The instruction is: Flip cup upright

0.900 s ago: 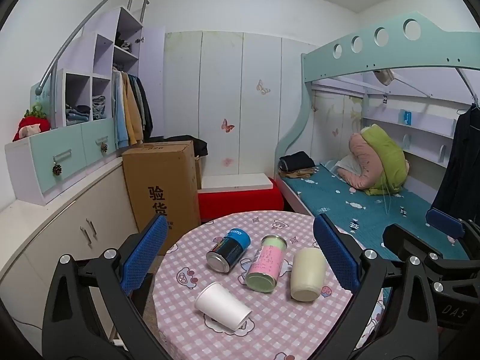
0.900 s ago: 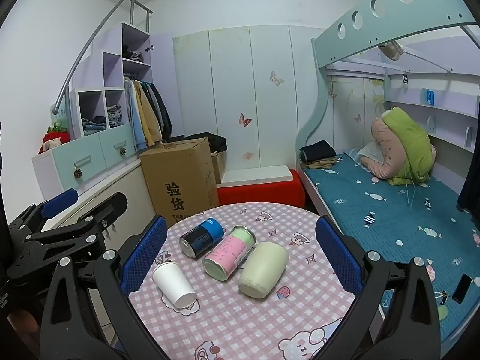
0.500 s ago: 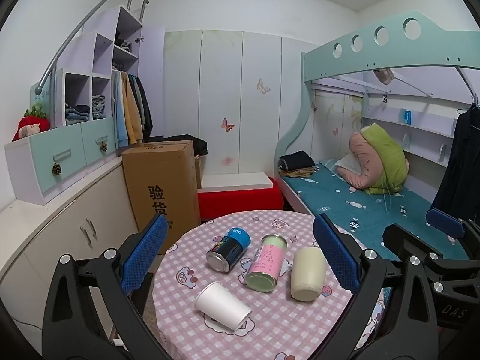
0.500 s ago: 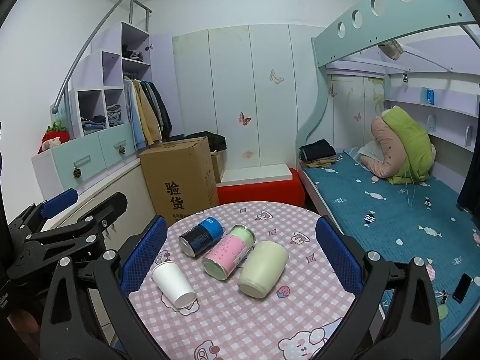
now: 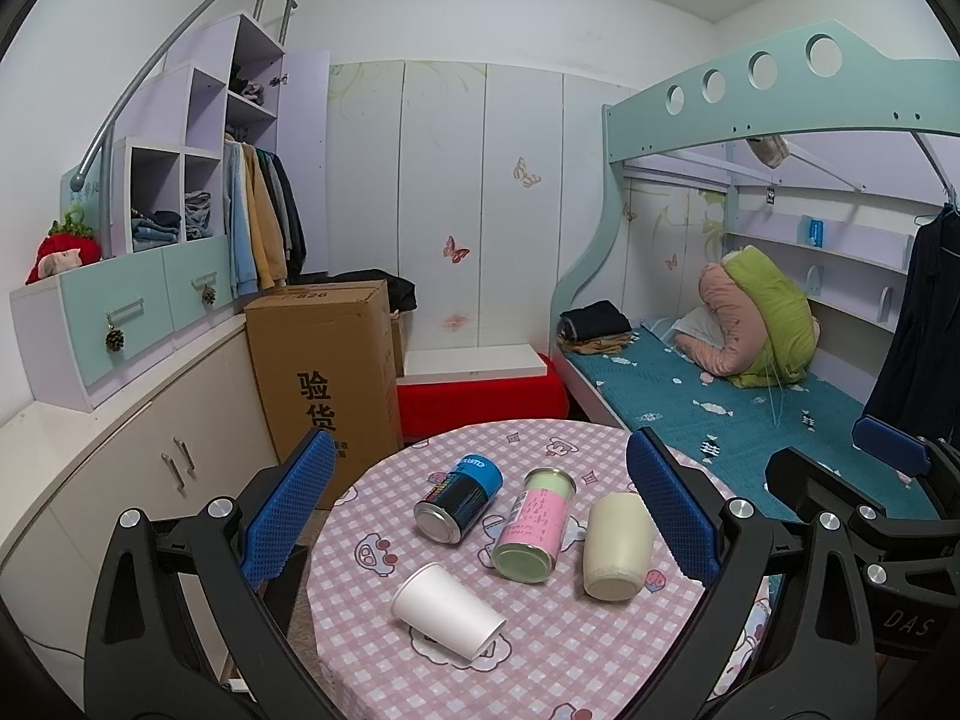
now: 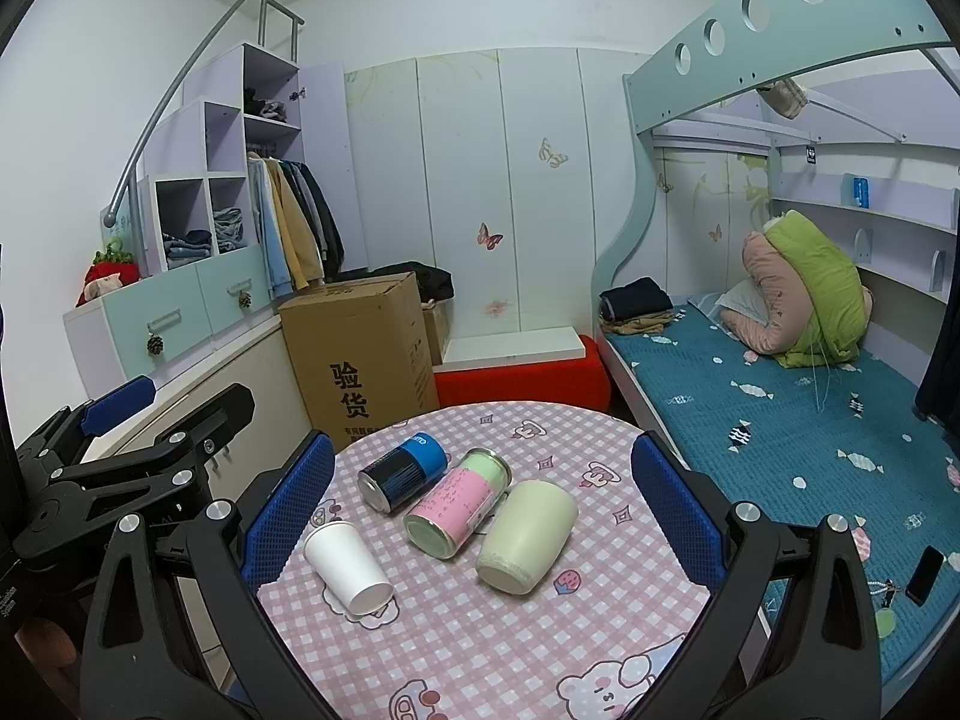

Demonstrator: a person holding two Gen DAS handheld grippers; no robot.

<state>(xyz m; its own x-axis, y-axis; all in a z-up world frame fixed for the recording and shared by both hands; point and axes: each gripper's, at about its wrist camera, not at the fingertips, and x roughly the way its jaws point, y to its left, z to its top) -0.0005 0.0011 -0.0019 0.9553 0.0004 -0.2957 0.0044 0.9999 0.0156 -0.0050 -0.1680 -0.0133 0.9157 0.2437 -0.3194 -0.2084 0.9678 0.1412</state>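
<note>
Several cups lie on their sides on a round table with a pink checked cloth. A white paper cup lies nearest the left. A dark can with a blue end, a pink and green can and a cream tumbler lie beside it. My left gripper and my right gripper are both open and empty, held above the near side of the table.
A cardboard box stands behind the table on the left, beside white cabinets. A red bench is behind. A bunk bed with a blue sheet runs along the right.
</note>
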